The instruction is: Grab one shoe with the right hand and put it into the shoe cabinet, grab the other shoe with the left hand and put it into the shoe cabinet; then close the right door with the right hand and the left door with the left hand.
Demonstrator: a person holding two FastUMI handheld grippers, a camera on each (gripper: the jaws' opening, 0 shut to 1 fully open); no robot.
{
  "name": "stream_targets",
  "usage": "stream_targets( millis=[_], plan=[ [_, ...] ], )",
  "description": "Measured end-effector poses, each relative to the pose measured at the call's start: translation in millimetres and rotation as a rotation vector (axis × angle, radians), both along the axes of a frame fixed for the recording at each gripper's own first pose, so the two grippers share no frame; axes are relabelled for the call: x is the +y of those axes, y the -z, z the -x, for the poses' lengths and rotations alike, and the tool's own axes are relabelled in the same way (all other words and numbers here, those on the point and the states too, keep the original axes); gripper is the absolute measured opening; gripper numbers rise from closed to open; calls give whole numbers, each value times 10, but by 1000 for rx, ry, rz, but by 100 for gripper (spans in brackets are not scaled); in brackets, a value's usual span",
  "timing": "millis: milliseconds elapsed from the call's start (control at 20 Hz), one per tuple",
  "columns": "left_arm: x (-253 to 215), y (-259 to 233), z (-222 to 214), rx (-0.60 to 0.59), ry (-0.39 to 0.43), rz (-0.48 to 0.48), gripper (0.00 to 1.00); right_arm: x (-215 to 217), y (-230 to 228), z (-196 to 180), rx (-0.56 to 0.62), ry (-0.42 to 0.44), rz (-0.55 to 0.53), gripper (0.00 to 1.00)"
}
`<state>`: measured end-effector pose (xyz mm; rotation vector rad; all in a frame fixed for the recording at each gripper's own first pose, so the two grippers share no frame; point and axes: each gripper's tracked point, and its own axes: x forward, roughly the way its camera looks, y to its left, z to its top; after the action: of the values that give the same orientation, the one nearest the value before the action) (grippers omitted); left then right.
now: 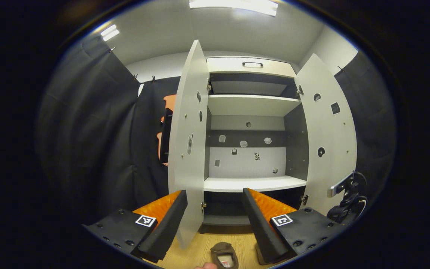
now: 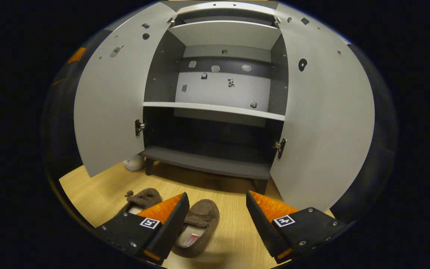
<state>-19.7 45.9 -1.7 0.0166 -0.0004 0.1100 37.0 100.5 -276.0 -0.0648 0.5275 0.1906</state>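
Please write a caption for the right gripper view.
Open tongs above two brown shoes before the open shoe cabinet.

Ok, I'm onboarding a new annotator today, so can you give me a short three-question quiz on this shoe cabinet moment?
1. True or false: both cabinet doors, the left door and the right door, stand open.
2. Where are the two brown shoes? A) on the middle shelf B) on the wooden floor in front of the cabinet C) in the grippers
3. Fill in: the right gripper and the left gripper both have their jaws ____ and hold nothing.

Key: 1 true; 2 B; 3 open.
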Motion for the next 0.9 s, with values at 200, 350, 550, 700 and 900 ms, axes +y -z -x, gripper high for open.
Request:
stream_targets(
  millis=[200, 350, 550, 700, 900],
  plan=[
    [15, 40, -6, 3, -1, 13, 96, -11, 526, 204, 123, -4, 21, 94],
    [36, 52, 12, 5, -5, 16, 96, 22, 854, 287, 208, -17, 34, 94],
    [100, 65, 34, 6, -20, 22, 96, -35, 1151, 274, 254, -8, 93, 93],
    [147, 57, 43, 9, -33, 19, 96, 0, 1307, 105, 275, 9, 67, 92],
    [180, 110, 58, 22, -42, 10, 96, -29, 1624, -68, 321, -6, 105, 81]
  ],
)
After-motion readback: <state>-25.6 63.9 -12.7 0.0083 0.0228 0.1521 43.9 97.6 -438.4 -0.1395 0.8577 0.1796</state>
